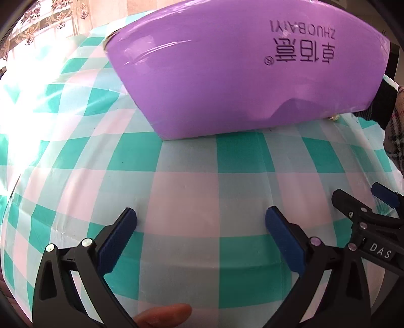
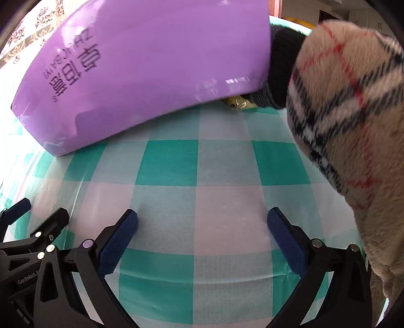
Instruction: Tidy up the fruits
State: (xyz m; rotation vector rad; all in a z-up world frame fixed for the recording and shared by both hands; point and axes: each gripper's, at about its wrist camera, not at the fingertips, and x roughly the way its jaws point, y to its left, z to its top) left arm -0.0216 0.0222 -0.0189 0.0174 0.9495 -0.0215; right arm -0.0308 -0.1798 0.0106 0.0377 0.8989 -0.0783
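Observation:
A large purple box (image 1: 240,73) with black lettering stands on the checked tablecloth (image 1: 181,196), far side of both views; it also shows in the right wrist view (image 2: 141,73). A yellowish wrapped item (image 2: 238,103) peeks out beside the box's lower right corner, mostly hidden; I cannot tell what it is. My left gripper (image 1: 200,222) is open and empty, low over the cloth, well short of the box. My right gripper (image 2: 202,222) is open and empty too; it shows at the right edge of the left wrist view (image 1: 358,199).
A person's arm in a plaid fleece sleeve (image 2: 353,131) with a black cuff (image 2: 280,75) reaches in at the right, next to the box. A fingertip (image 1: 164,315) shows at the bottom. Curtains (image 1: 45,22) hang behind the table.

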